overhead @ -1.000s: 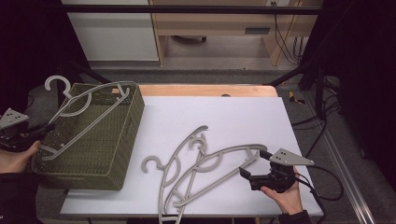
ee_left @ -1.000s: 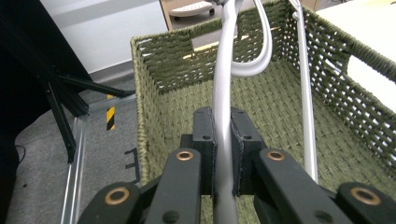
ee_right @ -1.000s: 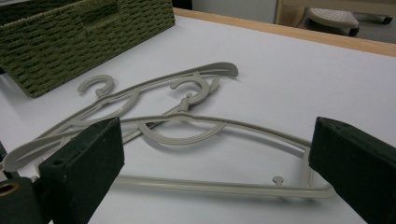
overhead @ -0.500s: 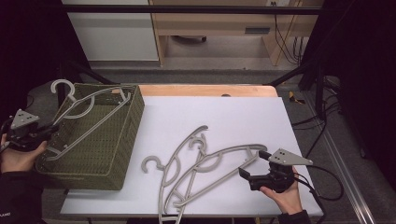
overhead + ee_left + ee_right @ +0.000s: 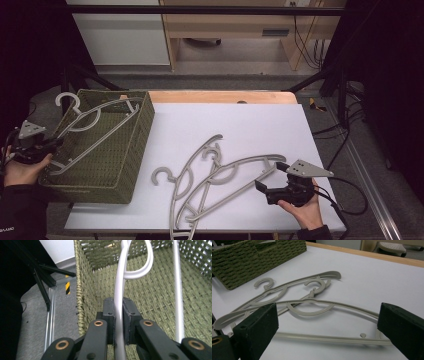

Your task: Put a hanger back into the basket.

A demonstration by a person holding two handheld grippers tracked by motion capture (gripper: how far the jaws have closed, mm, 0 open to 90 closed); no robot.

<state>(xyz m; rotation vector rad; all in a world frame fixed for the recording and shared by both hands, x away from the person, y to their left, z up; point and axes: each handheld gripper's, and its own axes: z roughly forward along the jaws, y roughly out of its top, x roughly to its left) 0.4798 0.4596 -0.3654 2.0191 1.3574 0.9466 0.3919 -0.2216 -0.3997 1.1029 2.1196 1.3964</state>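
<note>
**Hanger held over basket, two more on the table**

The left gripper (image 5: 50,145) is clenched on a grey hanger (image 5: 92,127) lying tilted across the green woven basket (image 5: 132,165) at the table's left. The right gripper (image 5: 270,177) is spread wide at the near right, jaws either side of the nearer hanger (image 5: 317,306), not touching. A second hanger (image 5: 294,285) lies crossed beneath it on the white table (image 5: 250,120).

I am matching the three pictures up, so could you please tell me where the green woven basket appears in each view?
High view: woven basket at the table's left edge.
Left gripper view: its inside wall and floor, beyond the jaws.
Right gripper view: upper left corner.
Shared landmark: the basket itself.
</note>
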